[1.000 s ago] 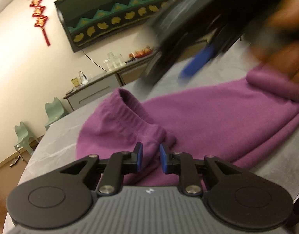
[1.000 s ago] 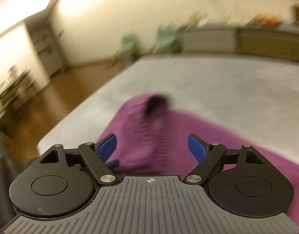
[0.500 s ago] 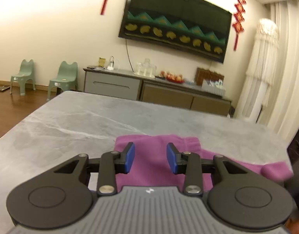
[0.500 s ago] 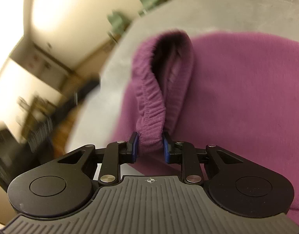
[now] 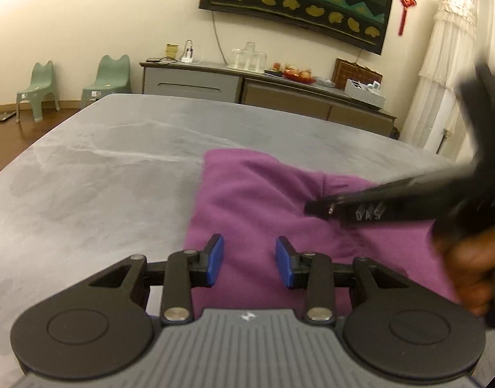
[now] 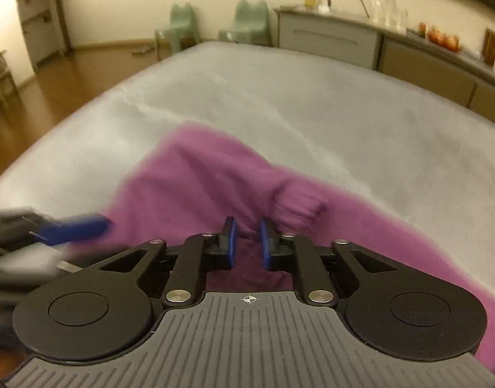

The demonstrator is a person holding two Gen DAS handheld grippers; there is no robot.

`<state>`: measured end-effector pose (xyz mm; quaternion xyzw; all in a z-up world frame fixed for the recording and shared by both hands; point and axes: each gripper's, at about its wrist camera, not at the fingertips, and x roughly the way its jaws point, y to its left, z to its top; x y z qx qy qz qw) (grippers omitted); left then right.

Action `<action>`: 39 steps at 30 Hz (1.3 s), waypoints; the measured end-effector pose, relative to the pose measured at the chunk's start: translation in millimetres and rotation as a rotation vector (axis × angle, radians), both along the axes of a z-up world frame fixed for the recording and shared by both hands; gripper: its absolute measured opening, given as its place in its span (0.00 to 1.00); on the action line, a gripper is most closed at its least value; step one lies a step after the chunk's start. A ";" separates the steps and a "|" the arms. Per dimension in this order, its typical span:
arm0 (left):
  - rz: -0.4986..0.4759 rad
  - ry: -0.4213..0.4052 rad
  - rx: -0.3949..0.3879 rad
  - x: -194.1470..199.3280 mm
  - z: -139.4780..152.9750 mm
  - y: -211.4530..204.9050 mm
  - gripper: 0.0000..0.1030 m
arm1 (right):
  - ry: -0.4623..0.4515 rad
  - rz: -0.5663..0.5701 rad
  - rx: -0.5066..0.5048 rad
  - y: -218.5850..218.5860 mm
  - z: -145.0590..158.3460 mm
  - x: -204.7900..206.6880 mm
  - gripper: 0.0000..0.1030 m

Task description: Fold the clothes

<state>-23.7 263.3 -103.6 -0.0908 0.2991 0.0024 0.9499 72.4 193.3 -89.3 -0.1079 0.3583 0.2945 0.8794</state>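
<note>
A soft purple fleece garment (image 5: 273, 207) lies on a big gray table (image 5: 95, 174). The table top is smooth and hard, with pale wavy lines like marble. The cloth looks fuzzy and thick. It lies mostly flat, with a straight edge on its left side and some soft bumps and folds near its middle.

The left gripper (image 5: 249, 262) is black with flat blue pads on its fingertips (image 5: 214, 260). Its jaws stand apart with nothing between them. It hangs just over the near part of the purple garment, and the cloth shows through the gap.

The right gripper (image 6: 247, 242) is the same kind (black arms, blue pads). Its jaws are pulled close together, with only a thin gap left. A bunched, rounded lump of the purple garment sits just past its right pad. It is blurry there, so I cannot tell if cloth is pinched between the pads. In the left wrist view the right gripper (image 5: 315, 208) comes in over the right part of the garment, its tip low on the cloth, and a hand (image 5: 470, 268) holds its handle.

Past the far edge of the table stands a long low cabinet (image 5: 247, 89) against the wall. Two little green plastic chairs (image 5: 69, 84) stand on the wooden floor left of the cabinet. A dark wall hanging (image 5: 295, 3) with green zigzags and yellow shapes is above the cabinet.
</note>
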 end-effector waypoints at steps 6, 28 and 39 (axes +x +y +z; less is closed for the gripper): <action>0.146 0.025 -0.081 -9.0 4.4 36.0 0.67 | -0.073 0.010 0.151 -49.6 32.6 -44.4 0.29; -0.389 -0.182 0.338 -19.8 56.0 -219.0 0.17 | 0.215 -0.434 0.580 -263.0 -14.6 -84.4 0.55; -0.383 -0.120 0.232 -12.1 47.0 -203.0 0.38 | 0.037 -0.398 0.429 -282.7 -25.1 -104.7 0.58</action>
